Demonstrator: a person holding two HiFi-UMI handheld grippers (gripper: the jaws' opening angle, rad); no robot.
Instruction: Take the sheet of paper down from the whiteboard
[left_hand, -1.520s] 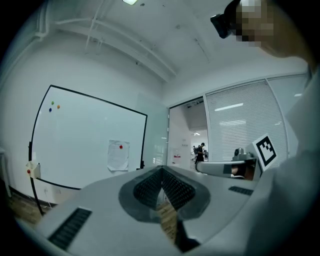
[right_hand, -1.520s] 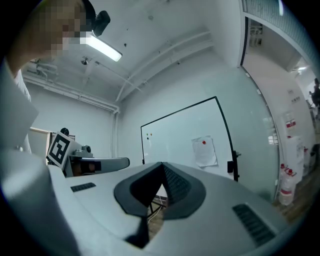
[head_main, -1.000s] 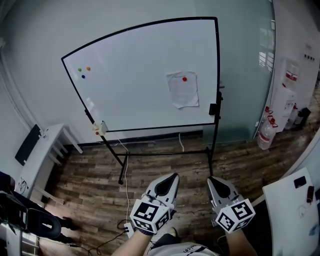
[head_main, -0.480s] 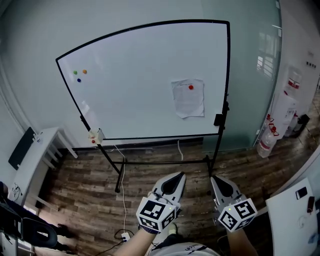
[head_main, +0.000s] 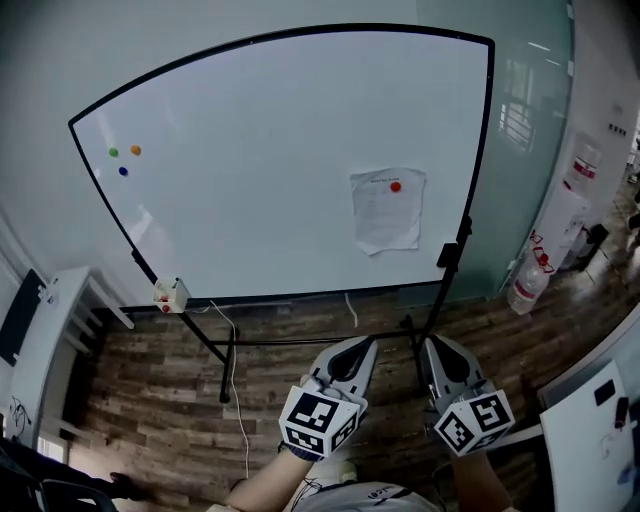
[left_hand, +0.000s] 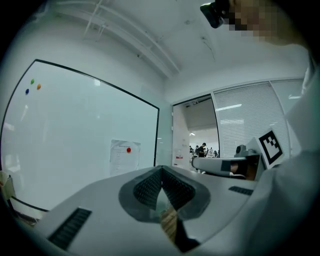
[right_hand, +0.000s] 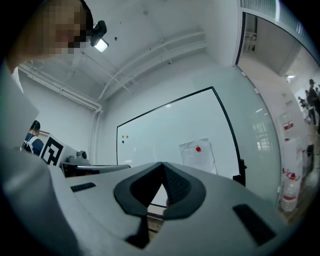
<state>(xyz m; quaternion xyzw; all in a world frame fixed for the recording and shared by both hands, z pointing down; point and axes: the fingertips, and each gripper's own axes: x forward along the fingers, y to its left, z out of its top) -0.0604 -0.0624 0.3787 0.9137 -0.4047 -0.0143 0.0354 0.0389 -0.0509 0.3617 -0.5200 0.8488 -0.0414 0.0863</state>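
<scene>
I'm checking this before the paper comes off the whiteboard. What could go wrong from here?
1. One red magnet pins the sheet of paper near its top: tugging the sheet could tear it or drop the magnet.
2. The left gripper and right gripper are both shut; they may only crumple the sheet.
3. A white cable trails by the whiteboard stand: a trip hazard.

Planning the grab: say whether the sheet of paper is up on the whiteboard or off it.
Up: the sheet of paper hangs on the whiteboard, held near its top by a red magnet.
</scene>
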